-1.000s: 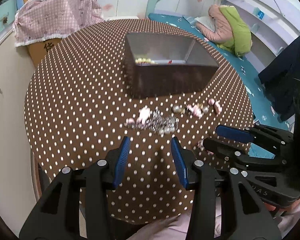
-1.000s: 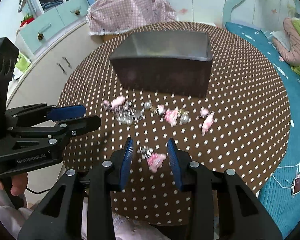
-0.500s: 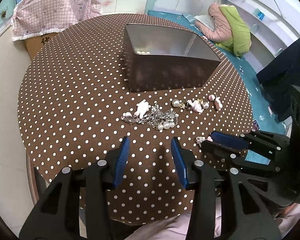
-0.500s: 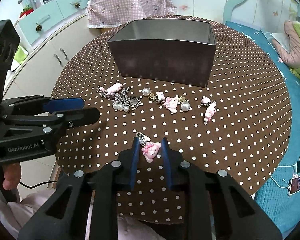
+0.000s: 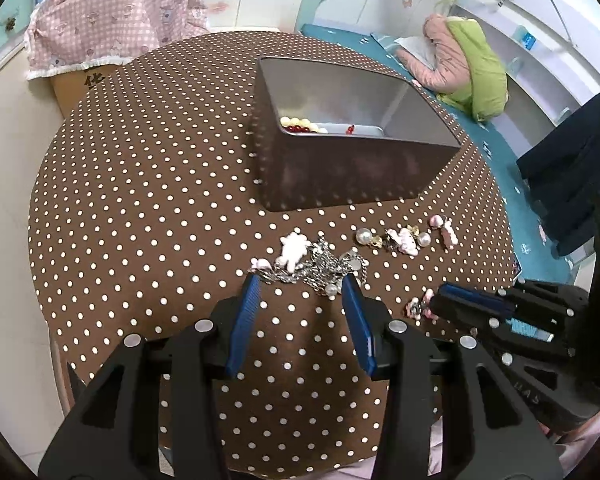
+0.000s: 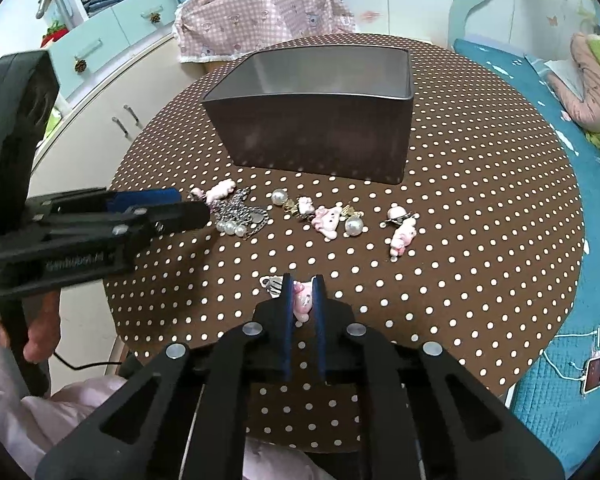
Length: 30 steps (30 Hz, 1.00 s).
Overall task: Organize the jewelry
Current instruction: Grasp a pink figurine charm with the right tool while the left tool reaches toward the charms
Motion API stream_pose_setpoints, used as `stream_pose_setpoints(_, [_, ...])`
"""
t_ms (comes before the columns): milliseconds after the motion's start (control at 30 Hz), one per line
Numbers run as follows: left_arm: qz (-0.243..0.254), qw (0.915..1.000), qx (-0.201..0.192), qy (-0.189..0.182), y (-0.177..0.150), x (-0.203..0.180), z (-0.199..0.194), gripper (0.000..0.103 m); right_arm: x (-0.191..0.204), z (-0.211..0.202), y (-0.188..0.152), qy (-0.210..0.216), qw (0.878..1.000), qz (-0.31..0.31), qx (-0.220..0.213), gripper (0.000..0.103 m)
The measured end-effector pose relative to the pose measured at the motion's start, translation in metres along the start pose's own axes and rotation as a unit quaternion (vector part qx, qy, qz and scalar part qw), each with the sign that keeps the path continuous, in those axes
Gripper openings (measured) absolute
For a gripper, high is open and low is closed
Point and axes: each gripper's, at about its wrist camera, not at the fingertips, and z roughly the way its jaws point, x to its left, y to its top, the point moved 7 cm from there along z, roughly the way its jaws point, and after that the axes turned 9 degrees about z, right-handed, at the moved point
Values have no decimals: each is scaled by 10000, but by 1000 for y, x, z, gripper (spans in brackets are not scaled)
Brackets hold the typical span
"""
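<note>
A dark metal box (image 5: 352,136) (image 6: 320,120) stands on the round polka-dot table (image 5: 140,208) and holds red and cream beads (image 5: 300,126). Loose jewelry lies in a row before it: a silver chain with pearls and a white charm (image 5: 316,266) (image 6: 240,216), pearl and pink charm pieces (image 5: 404,238) (image 6: 328,218), a pink charm pair (image 6: 402,232). My left gripper (image 5: 303,286) is open, its tips at the near edge of the chain. My right gripper (image 6: 302,286) is shut on a pink charm (image 6: 303,300), on the table near the front edge.
A pink checked cloth (image 5: 112,32) covers a box behind the table. Cabinets (image 6: 112,52) stand to the left, a teal bed with clothes (image 5: 468,60) to the right. A phone on a cable (image 6: 598,372) lies on the bed.
My right gripper has closed on the pink charm. My left gripper has moved forward until its tips reach the chain.
</note>
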Motion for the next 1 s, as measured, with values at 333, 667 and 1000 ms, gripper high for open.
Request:
stream_pose_setpoints(333, [256, 9995, -43, 202, 26, 9, 9, 44, 6, -4, -11, 151, 9997, -167, 5, 23])
stream_pose_setpoints(667, [481, 9975, 240, 467, 25, 21, 32, 23, 6, 6, -8, 40, 9998, -145, -114, 15])
stream_pose_setpoints(1000, [358, 9983, 169, 438, 20, 33, 26, 16, -3, 9, 8, 39, 9999, 95, -128, 15])
